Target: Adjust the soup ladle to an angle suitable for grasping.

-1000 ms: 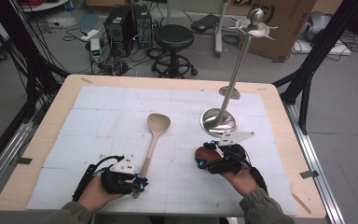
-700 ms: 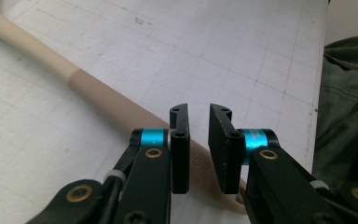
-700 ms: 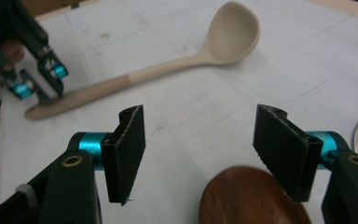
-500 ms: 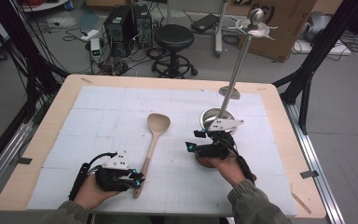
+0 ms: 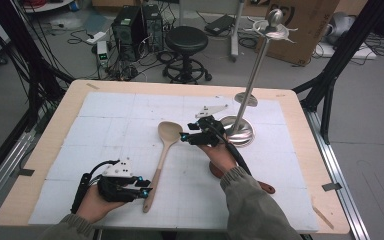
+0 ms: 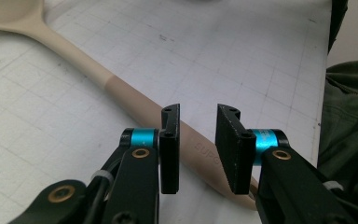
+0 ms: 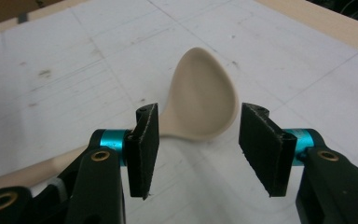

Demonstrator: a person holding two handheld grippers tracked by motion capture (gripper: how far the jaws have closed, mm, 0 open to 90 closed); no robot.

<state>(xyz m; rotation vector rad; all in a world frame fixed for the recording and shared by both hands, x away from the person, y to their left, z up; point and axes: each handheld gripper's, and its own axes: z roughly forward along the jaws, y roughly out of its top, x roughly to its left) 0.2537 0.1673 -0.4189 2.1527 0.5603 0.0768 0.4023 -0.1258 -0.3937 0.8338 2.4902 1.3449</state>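
Note:
A pale wooden spoon [image 5: 162, 152] lies on the white gridded mat [image 5: 105, 125], bowl toward the far side, handle toward me. My left gripper [image 5: 146, 189] is at the handle's near end. In the left gripper view its jaws stand open on either side of the handle [image 6: 135, 100], close to it but not pressing. My right gripper [image 5: 184, 137] is beside the bowl. In the right gripper view the right gripper [image 7: 200, 135] is open wide, with the spoon's bowl [image 7: 203, 100] just beyond and between its pads [image 7: 144, 135].
A tall metal stand [image 5: 250, 85] with a round shiny base [image 5: 241, 134] rises right of the right gripper, with hooks at its top. A reddish-brown utensil [image 5: 267, 188] lies partly under the right forearm. The wooden table edge [image 5: 325, 165] borders the mat.
The right gripper has travelled from the near right up and leftward to the spoon's bowl. The left gripper has shifted slightly right to the handle's end. The spoon lies where it was.

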